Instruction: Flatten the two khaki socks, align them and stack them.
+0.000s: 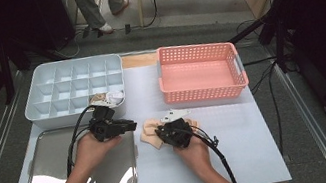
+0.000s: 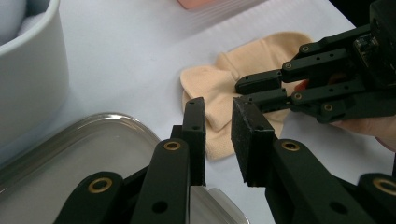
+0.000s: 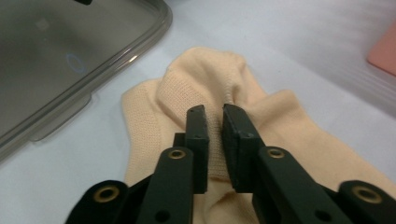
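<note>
The white surface [image 1: 239,134] carries all items. At its far left stands a pale blue compartment organiser [image 1: 74,89]; one near-right compartment holds small light-coloured bundled items, too small to identify. At the far right stands a pink perforated basket [image 1: 201,72]. A stainless steel tray [image 1: 48,172] lies at the near left, directly in front of the organiser.

A peach-coloured sock [image 3: 196,88] lies crumpled on the surface, just beside the right edge of the tray and in front of the basket. In the high view the sock [image 1: 150,130] sits between the two hands.

The left tongs [image 2: 217,135] hover above the right rim of the tray, pointing toward the sock. Their jaws stand apart with a narrow gap and nothing between the pads: released. The left hand [image 1: 92,149] grips the tool over the tray.

The right tongs [image 3: 212,140] bear down on the sock. Their jaws stand close together with a raised ridge of knitted fabric pinched in the gap: grasping the sock. In the left gripper view the right tongs [image 2: 243,93] reach onto the sock from the right. The right hand [image 1: 192,149] rests behind them on the surface.
</note>
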A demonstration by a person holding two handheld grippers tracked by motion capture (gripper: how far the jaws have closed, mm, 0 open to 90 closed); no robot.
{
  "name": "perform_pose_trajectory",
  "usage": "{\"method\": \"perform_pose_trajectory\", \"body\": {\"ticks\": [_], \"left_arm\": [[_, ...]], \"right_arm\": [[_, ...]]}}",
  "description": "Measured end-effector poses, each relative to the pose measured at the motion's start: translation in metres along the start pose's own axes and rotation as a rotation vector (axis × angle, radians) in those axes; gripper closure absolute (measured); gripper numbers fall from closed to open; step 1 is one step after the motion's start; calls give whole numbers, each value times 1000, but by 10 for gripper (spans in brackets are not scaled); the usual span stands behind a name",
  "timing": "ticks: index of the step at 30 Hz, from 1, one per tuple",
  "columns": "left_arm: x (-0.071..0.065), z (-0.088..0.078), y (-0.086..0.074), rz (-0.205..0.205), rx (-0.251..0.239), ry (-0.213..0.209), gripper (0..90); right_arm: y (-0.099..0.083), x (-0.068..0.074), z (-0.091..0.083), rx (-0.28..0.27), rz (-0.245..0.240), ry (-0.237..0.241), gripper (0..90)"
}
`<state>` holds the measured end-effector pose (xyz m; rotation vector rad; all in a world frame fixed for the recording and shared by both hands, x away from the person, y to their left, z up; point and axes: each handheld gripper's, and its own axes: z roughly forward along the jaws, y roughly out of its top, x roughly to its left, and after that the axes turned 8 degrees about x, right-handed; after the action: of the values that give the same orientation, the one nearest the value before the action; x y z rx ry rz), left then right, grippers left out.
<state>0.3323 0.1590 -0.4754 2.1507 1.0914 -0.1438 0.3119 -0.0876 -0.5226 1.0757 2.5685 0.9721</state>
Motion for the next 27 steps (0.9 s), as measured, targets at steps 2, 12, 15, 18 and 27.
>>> {"method": "perform_pose_trajectory", "body": {"ticks": [2, 12, 15, 18, 27], "left_arm": [[0, 0, 0, -1, -2, 0, 761], [2, -3, 0, -6, -15, -2, 759], [2, -3, 0, -2, -12, -1, 758], [1, -2, 0, -5, -11, -5, 757], [-3, 5, 3, 8, 5, -6, 736]], "right_arm": [[1, -3, -1, 8, 38, 18, 857], [11, 5, -14, 15, 88, 86, 858], [11, 11, -13, 26, 85, 100, 851], [11, 16, -12, 33, 80, 115, 816], [10, 6, -33, -6, 86, 121, 743]]}}
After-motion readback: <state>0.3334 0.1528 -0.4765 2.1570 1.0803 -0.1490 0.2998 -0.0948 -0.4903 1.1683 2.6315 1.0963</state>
